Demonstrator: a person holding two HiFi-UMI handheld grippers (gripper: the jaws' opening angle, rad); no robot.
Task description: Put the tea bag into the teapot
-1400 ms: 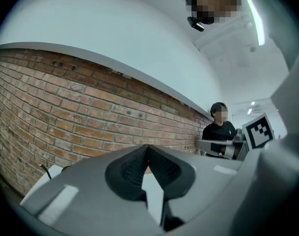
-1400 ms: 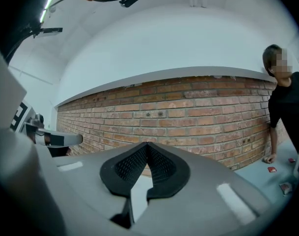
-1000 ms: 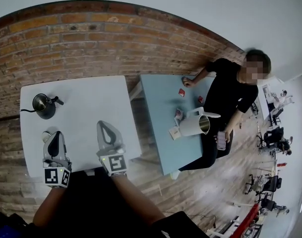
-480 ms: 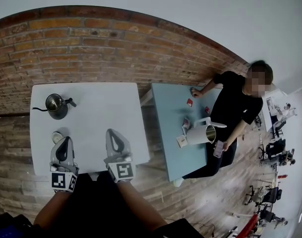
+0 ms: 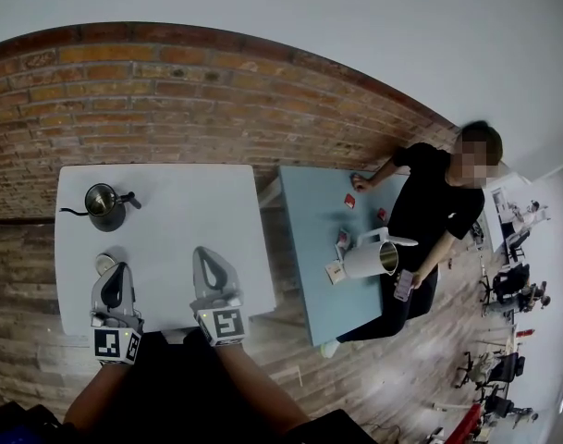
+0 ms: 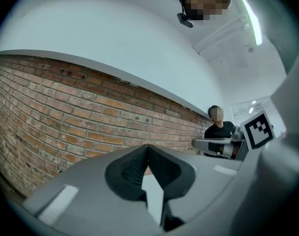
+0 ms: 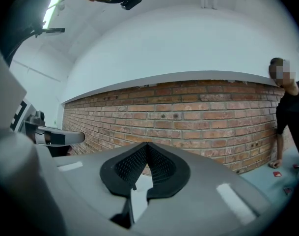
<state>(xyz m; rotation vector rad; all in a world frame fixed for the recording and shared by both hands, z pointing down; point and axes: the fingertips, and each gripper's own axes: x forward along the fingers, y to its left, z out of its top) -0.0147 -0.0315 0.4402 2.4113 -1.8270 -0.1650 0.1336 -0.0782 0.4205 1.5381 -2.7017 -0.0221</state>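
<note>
A dark teapot [image 5: 103, 205] with a thin spout and a side handle stands at the far left of the white table [image 5: 189, 211]. A small round cup-like thing [image 5: 104, 263] sits just ahead of my left gripper [image 5: 122, 269]. I cannot make out a tea bag. The left gripper [image 6: 148, 147] is shut with nothing in it and points at the brick wall. My right gripper [image 5: 201, 253] hovers over the table's near edge, beside the left one. It is shut and empty too [image 7: 147, 145]. Both are well short of the teapot.
A pale blue table [image 5: 304, 248] stands to the right with a white pitcher [image 5: 366, 259] and small red packets [image 5: 348, 202]. A person in black [image 5: 429, 206] leans on its far side. A brick wall [image 5: 216, 109] runs behind both tables. Wooden floor lies around them.
The head view has shifted a little, so the tables sit further right and lower. Both grippers stay shut at the white table's near edge.
</note>
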